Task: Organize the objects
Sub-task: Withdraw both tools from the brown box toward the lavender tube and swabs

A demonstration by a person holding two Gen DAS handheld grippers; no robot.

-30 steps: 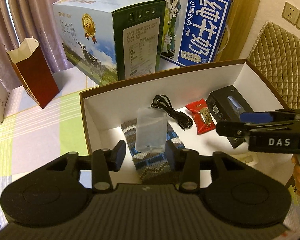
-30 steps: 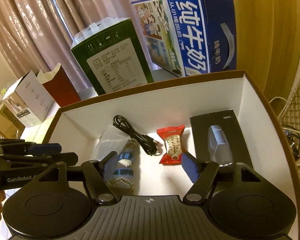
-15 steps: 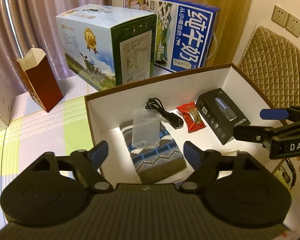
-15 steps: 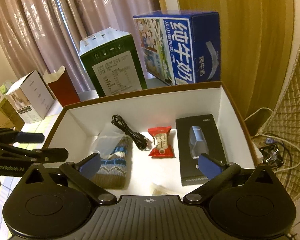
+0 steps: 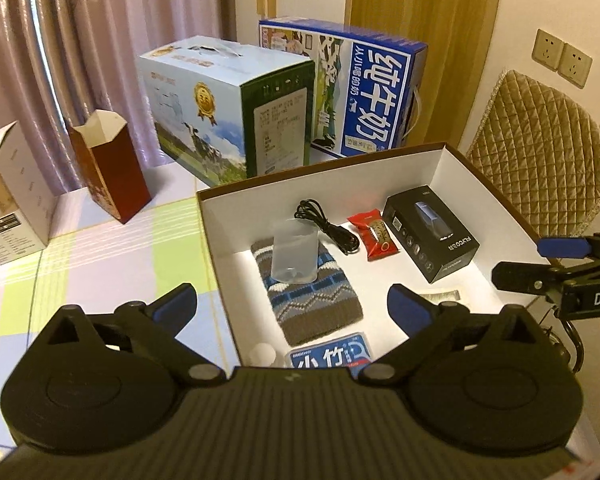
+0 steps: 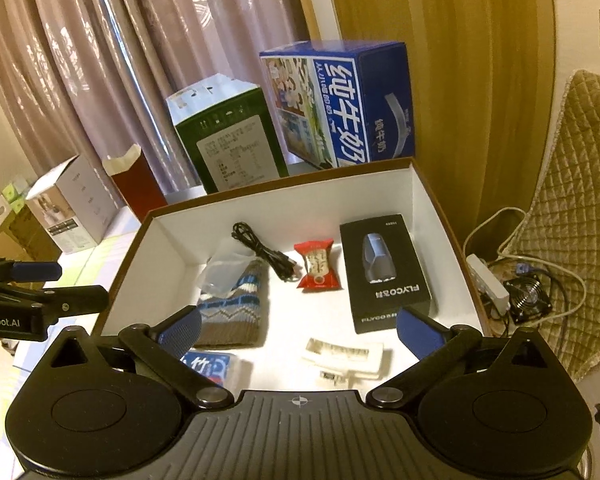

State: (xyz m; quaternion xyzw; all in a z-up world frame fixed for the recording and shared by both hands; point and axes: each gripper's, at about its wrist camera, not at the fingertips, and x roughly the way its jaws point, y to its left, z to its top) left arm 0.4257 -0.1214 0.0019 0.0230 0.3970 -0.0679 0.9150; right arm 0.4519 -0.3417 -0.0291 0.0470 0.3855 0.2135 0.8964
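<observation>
Fingers on my left gripper [image 5: 292,308] are spread wide and empty, hovering above the near edge of the white-lined box [image 5: 440,164]; my right gripper [image 6: 298,326] is splayed the same way, holding nothing. Inside the box, a clear plastic cup [image 5: 294,252] lies on the knitted pouch [image 5: 308,292] — cable [image 5: 326,226], red snack packet [image 5: 374,238] and black shaver box [image 5: 430,236] sit beyond it toward the far wall. My worry: the cup looks light and slick, so a careless pinch could squirt it sideways or snag the knit.
</observation>
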